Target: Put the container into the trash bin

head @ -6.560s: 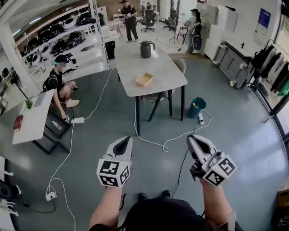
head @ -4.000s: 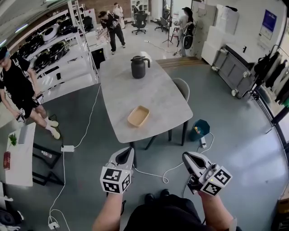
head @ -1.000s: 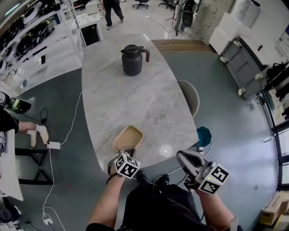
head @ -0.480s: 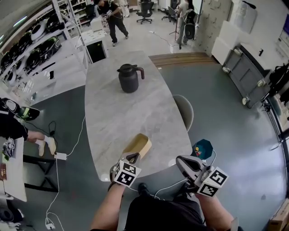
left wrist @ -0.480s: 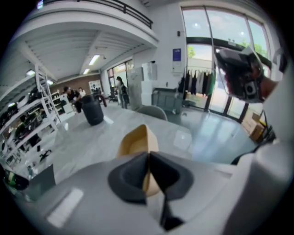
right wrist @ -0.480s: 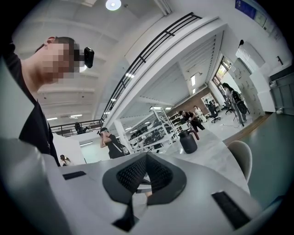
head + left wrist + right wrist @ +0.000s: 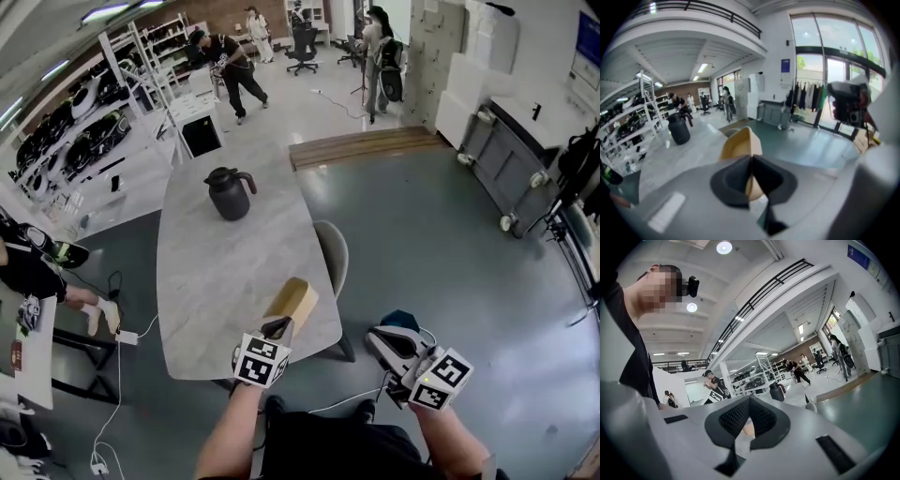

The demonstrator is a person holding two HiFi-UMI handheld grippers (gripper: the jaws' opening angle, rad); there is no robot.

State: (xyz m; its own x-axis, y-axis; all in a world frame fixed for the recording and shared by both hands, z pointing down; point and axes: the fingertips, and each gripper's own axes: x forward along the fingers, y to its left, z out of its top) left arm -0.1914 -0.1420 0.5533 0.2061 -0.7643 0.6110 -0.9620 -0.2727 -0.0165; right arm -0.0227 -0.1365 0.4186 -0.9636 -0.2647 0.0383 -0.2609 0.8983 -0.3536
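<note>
With two grippers nearest, the left gripper (image 7: pixel 277 328) pinches the one tan container (image 7: pixel 292 302) by its rim above the tabletop (image 7: pixel 206 281). The right gripper (image 7: pixel 377 339) is pressed together, empty. One teal bin (image 7: pixel 403 320) sits behind it, contents hidden. One jug (image 7: pixel 228 193) stands farthest.

Head camera overhead, looking down; all views share jug (image 7: pixel 228 193).

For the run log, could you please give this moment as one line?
left gripper: shut on container | container: held over table | right gripper: shut, empty | trash bin: on floor
</note>
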